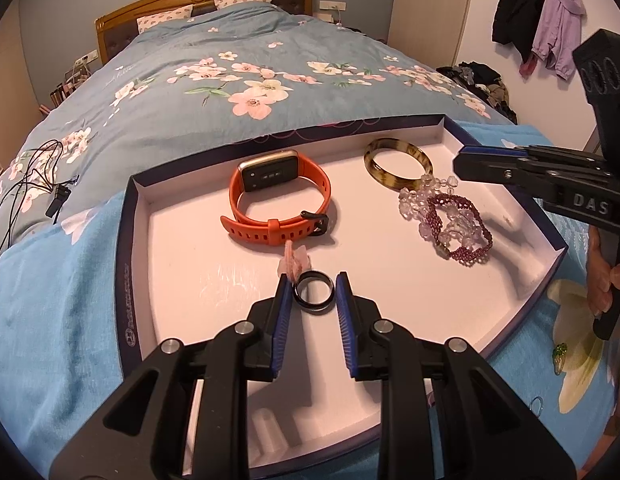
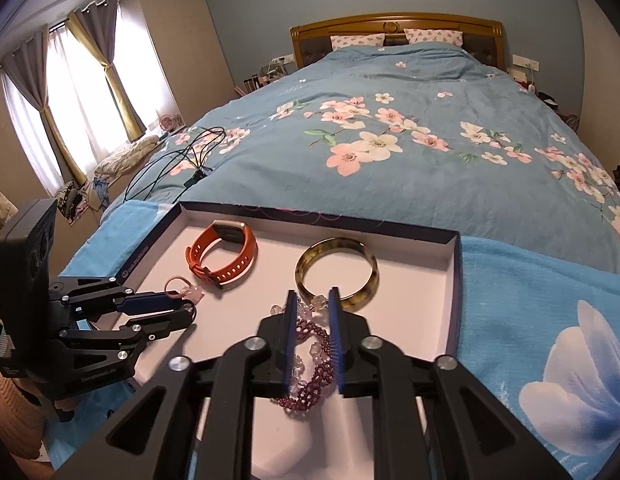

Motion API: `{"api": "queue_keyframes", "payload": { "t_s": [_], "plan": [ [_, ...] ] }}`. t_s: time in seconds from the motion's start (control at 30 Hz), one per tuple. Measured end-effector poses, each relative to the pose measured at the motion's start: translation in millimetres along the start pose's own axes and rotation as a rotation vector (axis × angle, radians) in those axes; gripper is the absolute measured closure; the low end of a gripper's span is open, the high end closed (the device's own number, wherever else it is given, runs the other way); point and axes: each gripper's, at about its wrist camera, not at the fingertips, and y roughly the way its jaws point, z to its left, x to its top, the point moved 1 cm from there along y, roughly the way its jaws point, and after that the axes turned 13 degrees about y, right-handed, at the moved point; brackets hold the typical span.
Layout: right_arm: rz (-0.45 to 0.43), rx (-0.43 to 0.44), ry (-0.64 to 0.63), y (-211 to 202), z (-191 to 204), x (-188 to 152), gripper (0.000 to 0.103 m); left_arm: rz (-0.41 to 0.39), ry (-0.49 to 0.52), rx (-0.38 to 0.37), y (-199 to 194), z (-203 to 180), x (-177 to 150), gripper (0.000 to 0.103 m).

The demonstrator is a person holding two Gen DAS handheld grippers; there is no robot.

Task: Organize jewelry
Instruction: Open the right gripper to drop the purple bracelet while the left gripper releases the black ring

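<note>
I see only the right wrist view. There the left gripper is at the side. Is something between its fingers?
Observer: Yes. In the left wrist view a dark ring lies on the floor of the box, between the open fingers of the left gripper.
Operator: Is any jewelry outside the box?
Observer: Yes. A small green ornament lies on the blue blanket, to the right of the box.

At centre frame you see a glossy dark metal ring [image 1: 313, 292], a matt orange rubbery watch strap [image 1: 279, 204], a polished mottled brown bangle [image 1: 398, 164], and a smooth matt white cardboard tray [image 1: 213, 264].
</note>
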Motion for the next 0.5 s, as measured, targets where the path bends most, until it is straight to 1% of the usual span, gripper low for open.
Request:
{"api": "queue_keyframes", "payload": {
  "t_s": [0.03,0.1,0.13,0.23,0.3,0.4,0.47,0.5],
  "plan": [
    [-0.002,0.001,-0.002,-2,0,0,0.087,-0.004,-0.001,-0.002,-1,0,0,0.079],
    [-0.010,-0.001,-0.009,-6,1,-2,0.087,-0.014,-0.001,0.000,-4,0,0,0.072],
    [-0.013,0.001,-0.010,-8,2,-2,0.087,-0.019,-0.001,0.002,-6,0,-1,0.071],
    [-0.022,0.013,-0.012,-18,3,-6,0.082,-0.040,-0.001,0.009,-15,0,-1,0.068],
    [-0.029,0.026,-0.017,-28,4,-10,0.078,-0.062,-0.007,0.019,-26,1,-2,0.064],
    [-0.036,0.043,-0.031,-41,7,-18,0.074,-0.099,-0.008,0.033,-44,2,-6,0.059],
    [-0.036,0.058,-0.041,-52,9,-28,0.073,-0.132,-0.001,0.043,-61,0,-12,0.058],
    [-0.034,0.062,-0.045,-55,9,-31,0.071,-0.147,0.000,0.047,-69,0,-15,0.057]
  ]
}}
